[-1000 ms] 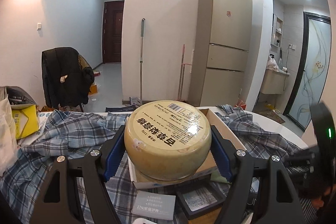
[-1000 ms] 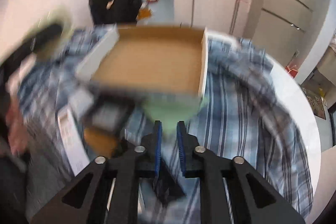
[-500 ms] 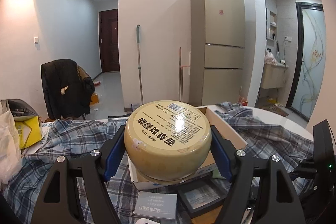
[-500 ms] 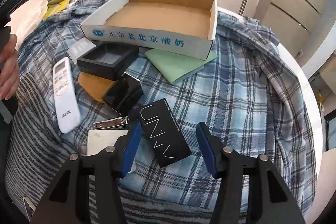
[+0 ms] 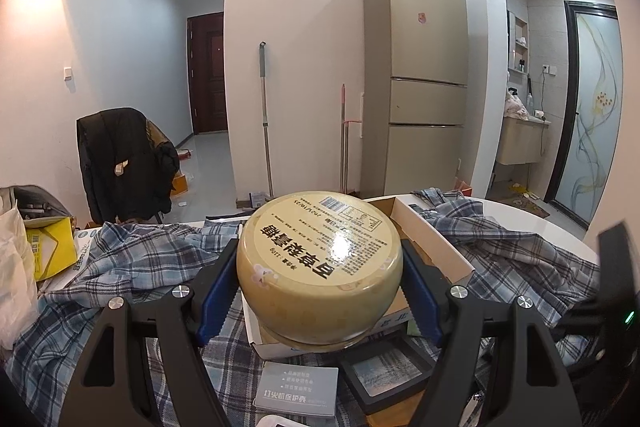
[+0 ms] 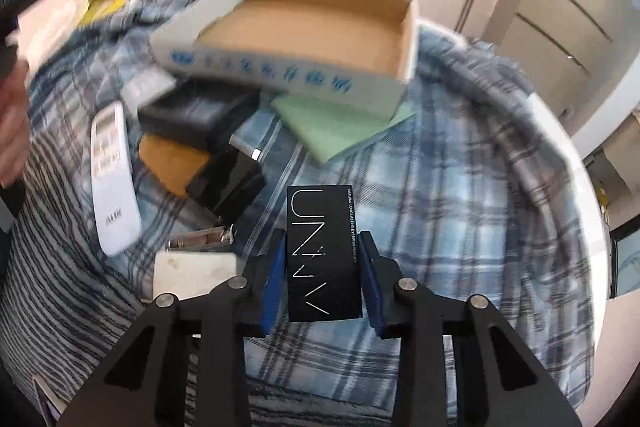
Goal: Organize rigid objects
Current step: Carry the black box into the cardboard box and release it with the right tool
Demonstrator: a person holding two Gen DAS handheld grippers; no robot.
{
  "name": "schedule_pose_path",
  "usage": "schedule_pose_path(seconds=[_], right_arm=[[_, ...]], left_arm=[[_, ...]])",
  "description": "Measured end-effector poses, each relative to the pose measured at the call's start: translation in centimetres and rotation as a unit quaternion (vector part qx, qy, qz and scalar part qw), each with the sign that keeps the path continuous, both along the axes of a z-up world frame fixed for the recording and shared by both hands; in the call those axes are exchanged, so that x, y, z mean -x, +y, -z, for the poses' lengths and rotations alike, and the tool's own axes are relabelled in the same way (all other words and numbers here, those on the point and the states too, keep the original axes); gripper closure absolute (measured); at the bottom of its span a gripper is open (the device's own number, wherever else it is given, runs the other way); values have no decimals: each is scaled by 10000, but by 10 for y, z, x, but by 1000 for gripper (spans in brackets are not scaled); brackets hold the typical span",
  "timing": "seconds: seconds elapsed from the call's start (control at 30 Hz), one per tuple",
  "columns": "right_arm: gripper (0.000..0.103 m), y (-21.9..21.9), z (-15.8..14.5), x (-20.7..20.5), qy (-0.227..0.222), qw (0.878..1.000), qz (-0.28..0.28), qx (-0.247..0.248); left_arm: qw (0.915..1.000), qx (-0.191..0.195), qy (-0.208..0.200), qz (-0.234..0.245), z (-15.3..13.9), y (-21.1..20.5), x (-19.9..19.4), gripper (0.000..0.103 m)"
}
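- The left gripper (image 5: 320,275) clamps a round yellow tin (image 5: 320,267) above the cardboard tray (image 5: 436,247).
- The right gripper (image 6: 323,277), jaws just closing, pinches the black box (image 6: 322,251), tray at twelve o'clock.

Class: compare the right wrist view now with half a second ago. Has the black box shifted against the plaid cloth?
Yes. The black box lay askew on the plaid cloth; now it is straight between the right gripper's closing fingers.

In the right wrist view, the cardboard box's (image 6: 304,39) blue lettering is smeared unreadable, and a hand (image 6: 12,131) is cut off at left. The left view's round tin (image 5: 320,263) hides most of that box.
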State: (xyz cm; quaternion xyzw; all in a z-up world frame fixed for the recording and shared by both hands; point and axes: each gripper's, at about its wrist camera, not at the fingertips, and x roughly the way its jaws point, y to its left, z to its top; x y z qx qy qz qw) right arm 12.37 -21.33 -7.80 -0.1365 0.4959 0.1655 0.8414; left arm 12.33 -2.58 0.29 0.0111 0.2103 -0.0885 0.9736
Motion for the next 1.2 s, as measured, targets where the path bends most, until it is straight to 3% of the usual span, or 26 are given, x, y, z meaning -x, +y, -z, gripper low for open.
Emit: schedule_pose_path(seconds=[0.33, 0.5, 0.6, 0.77, 0.9, 1.2], right_arm=[[70, 8, -80, -35, -710, 9964, 176, -440], [70, 33, -90, -66, -911, 9939, 374, -488], [70, 45, -80, -91, -827, 9936, 483, -591], [70, 43, -37, -128, -418, 9933, 845, -673], [70, 34, -15, -135, -253, 9900, 1120, -820], [69, 33, 12, -145, -78, 9909, 1199, -611]], left_arm=[[9994, 225, 38, -266, 1, 14, -4, 26], [9976, 169, 35, -665, 9, 22, -11, 26], [9971, 232, 178, -705, 16, 27, -18, 26], [9972, 210, 246, -678, 21, 28, -23, 26], [9977, 136, 309, -586, 25, 24, -27, 26], [9973, -115, 178, -709, 27, 13, -24, 26]])
